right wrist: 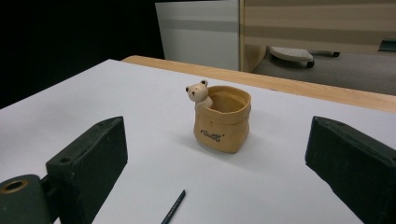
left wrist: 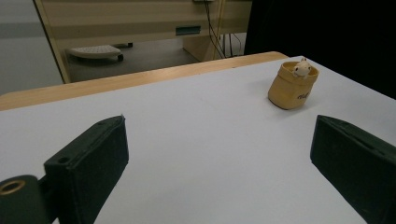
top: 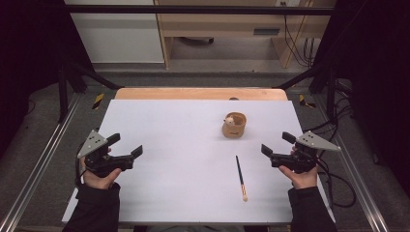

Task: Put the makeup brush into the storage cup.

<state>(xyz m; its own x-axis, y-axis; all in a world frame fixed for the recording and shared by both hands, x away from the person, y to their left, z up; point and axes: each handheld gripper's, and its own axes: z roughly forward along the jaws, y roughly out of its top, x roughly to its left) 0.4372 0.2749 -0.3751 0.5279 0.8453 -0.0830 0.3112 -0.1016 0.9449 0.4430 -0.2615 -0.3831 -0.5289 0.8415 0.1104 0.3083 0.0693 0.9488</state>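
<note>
The right hand-held gripper (top: 273, 152) and the left hand-held gripper (top: 127, 147) are both wide open and hold nothing. The brush (top: 240, 177) lies in front of the cup (top: 234, 125). It looks light, thin and stiff; grab its middle.

In the right gripper view the thin dark-handled paintbrush (right wrist: 173, 207) runs off the bottom edge, its bristle end cut away. The dark lettering on the tan bag-shaped ceramic pot (right wrist: 222, 119) is too small to read, and the pot's inside is hidden behind its wall
</note>
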